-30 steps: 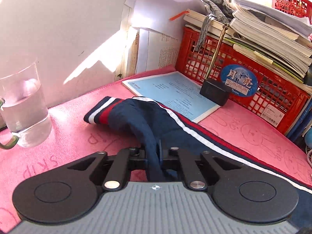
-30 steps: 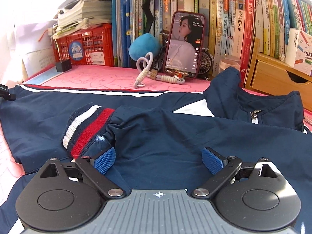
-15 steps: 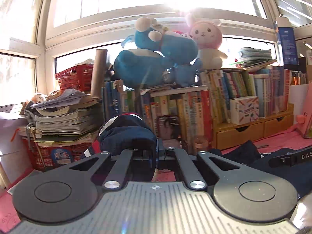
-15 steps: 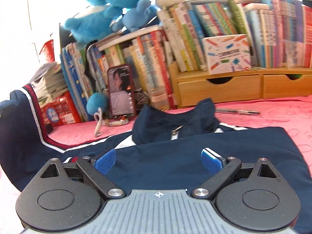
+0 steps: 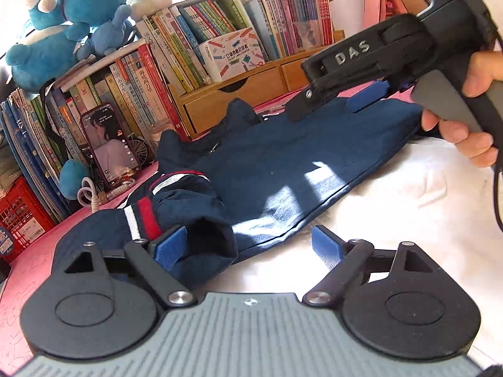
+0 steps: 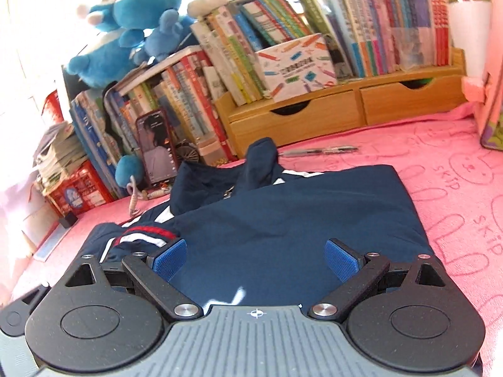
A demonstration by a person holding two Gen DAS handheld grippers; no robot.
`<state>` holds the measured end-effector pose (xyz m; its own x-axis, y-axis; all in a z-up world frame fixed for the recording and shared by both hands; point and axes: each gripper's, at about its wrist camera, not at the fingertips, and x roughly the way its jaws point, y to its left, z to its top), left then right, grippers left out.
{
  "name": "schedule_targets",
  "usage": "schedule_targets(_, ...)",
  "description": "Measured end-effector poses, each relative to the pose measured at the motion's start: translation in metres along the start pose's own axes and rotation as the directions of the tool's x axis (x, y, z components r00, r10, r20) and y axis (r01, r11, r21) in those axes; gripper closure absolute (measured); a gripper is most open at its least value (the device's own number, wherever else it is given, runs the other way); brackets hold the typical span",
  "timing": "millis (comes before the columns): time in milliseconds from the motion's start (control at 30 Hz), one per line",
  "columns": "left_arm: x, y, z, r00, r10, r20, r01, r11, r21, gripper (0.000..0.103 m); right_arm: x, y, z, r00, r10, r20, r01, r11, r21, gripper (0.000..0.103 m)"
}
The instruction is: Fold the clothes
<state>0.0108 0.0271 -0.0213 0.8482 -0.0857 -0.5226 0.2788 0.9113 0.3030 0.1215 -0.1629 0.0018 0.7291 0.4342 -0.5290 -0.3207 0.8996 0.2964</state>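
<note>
A navy jacket (image 5: pixel 283 163) with red and white trim lies flat on the pink towel (image 6: pixel 456 188), collar toward the books. Its sleeve, ending in a striped cuff (image 5: pixel 143 220), is folded across the body. My left gripper (image 5: pixel 248 242) hovers over the jacket's near edge, its jaws opening. The sleeve end rests against the left pad (image 5: pixel 171 245), and nothing is pressed between the pads. My right gripper (image 6: pixel 256 256) stands open low over the jacket (image 6: pixel 298 213) with nothing in it. It also shows in the left wrist view, where a hand holds the right gripper (image 5: pixel 333 103).
A phone (image 5: pixel 108 144) leans on a row of books at the back, with a wooden drawer unit (image 6: pixel 345 113) beside it. Blue plush toys (image 6: pixel 125 31) sit on top. A red crate (image 5: pixel 19 210) stands at the left. A pen (image 6: pixel 320 150) lies behind the jacket.
My left gripper carried the sleeve from the table's left end over the jacket, then opened and let it go. My right gripper shifted along the jacket body and stayed open.
</note>
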Motion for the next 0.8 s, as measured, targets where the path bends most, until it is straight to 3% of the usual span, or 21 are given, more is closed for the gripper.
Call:
schedule_targets(133,-0.036,0.036,-0.019,0.999,0.033,0.018,-0.031,0.994,-0.106,0.015,0.012,0.067,-0.005,0.999,0.042,0.015,-0.037,0.967,-0.250,0.008)
schedule_targets(267,-0.049,0.078,-0.040,0.995,0.099,-0.025,-0.102,0.961,-0.258,0.015,0.035,0.145,-0.015,0.996,0.092,-0.008,-0.084,0.870,-0.486,0.008)
schedule_targets(367,-0.053,0.101,-0.052,0.987,0.139,-0.076,-0.157,0.928,-0.338,0.015,0.071,0.179,-0.026,0.999,-0.009,-0.038,-0.016,0.802,-0.597,0.011)
schedule_targets(400,-0.055,0.106,-0.055,0.986,0.147,-0.081,-0.167,0.920,-0.354,0.015,0.082,0.180,-0.029,0.998,-0.055,-0.042,0.018,0.800,-0.599,0.020)
schedule_targets(433,-0.057,0.108,-0.056,0.985,0.154,-0.077,-0.172,0.917,-0.360,0.015,0.085,0.173,-0.028,0.996,-0.074,-0.044,0.037,0.830,-0.557,0.044)
schedule_targets(467,-0.060,0.111,-0.057,0.984,0.161,-0.072,-0.177,0.914,-0.366,0.015,0.084,0.163,-0.025,0.995,-0.085,-0.043,0.052,0.867,-0.496,0.050)
schedule_targets(600,-0.062,0.119,-0.058,0.983,0.176,-0.050,-0.181,0.906,-0.382,0.015,0.057,0.097,-0.007,0.995,-0.093,0.033,0.098,0.980,-0.172,0.056)
schedule_targets(700,-0.054,0.122,-0.055,0.984,0.174,-0.046,-0.178,0.899,-0.400,0.015,0.033,0.037,0.002,0.976,-0.204,0.070,0.201,0.978,0.050,0.056)
schedule_targets(800,-0.046,0.121,-0.052,0.986,0.159,-0.045,-0.164,0.893,-0.420,0.015,0.029,-0.020,-0.002,0.968,-0.248,-0.029,0.248,0.945,0.213,0.049)
